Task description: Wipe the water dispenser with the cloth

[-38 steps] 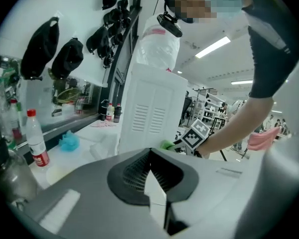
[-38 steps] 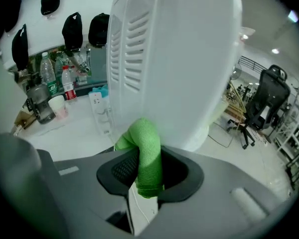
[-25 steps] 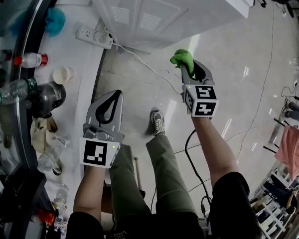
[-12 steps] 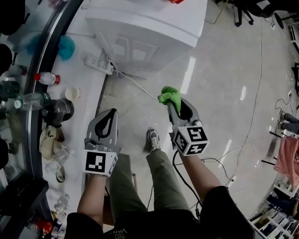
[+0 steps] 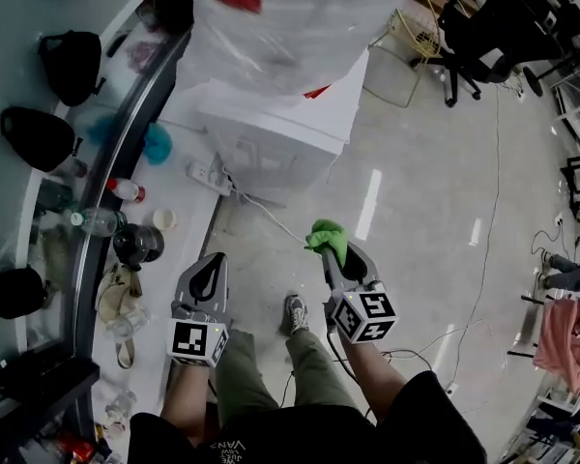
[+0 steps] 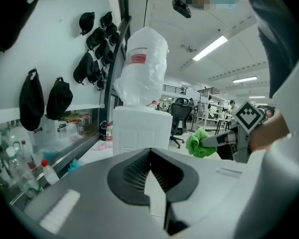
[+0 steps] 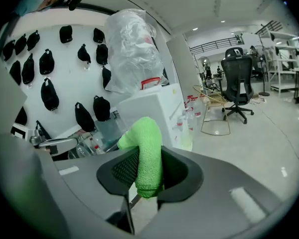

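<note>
Right gripper: your jaws are clamped on the green cloth. A wad bulges past the tips, so fabric rather than plastic would meet a surface first.
Left gripper: the jaws are closed together with nothing between them. You hold it low beside the right one, out of the cloth's path.
Water dispenser: the white cabinet stands on the floor at its wall edge, ahead of both grippers and well apart from the cloth. On top sits a bottle wrapped in clear plastic.
Stage: this looks like the approach, with no contact and no wiping begun.
Next move: it likely calls for carrying the cloth forward to a white panel, with the grip kept firm.
Risk: a power strip lies on the floor at the dispenser's base, and the loose wrap could snag.
</note>
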The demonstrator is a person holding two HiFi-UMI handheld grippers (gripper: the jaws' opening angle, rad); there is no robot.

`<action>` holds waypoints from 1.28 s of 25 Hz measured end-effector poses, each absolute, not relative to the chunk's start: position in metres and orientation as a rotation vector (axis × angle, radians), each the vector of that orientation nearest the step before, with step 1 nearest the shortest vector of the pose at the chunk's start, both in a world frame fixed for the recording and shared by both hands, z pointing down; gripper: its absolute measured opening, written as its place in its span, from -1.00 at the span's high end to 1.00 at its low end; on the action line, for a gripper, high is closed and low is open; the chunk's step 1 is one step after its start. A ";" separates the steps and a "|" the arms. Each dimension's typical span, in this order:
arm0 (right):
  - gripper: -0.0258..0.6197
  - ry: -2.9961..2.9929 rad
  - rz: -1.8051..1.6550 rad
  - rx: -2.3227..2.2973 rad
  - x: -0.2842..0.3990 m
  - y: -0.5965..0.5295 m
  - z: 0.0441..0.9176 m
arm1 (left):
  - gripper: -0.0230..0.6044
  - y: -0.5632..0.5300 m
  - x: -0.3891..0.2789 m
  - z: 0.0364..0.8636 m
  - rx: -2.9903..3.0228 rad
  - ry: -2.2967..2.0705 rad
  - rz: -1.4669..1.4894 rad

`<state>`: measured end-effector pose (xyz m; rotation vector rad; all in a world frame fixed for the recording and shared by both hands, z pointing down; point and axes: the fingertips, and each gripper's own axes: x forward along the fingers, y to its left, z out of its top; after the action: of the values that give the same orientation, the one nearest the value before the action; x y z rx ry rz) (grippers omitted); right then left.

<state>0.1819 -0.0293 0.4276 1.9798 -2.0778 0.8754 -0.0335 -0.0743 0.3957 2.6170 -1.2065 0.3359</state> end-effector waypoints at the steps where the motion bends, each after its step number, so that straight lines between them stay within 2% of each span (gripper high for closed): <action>1: 0.58 -2.090 0.868 1.979 0.182 -0.029 0.420 | 0.92 -0.072 -0.036 0.390 2.609 -1.224 0.335; 18: 0.58 -2.295 0.657 1.841 0.172 -0.002 0.301 | 0.92 -0.035 -0.017 0.279 2.749 -1.209 0.292; 32: 0.58 -2.400 0.489 1.845 0.172 0.001 0.243 | 0.92 -0.015 -0.022 0.241 2.799 -1.253 0.281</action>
<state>0.1722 0.0012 0.2434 1.8453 -2.3996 0.4890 -0.0222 -0.0151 0.2413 2.7988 -1.2527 0.2807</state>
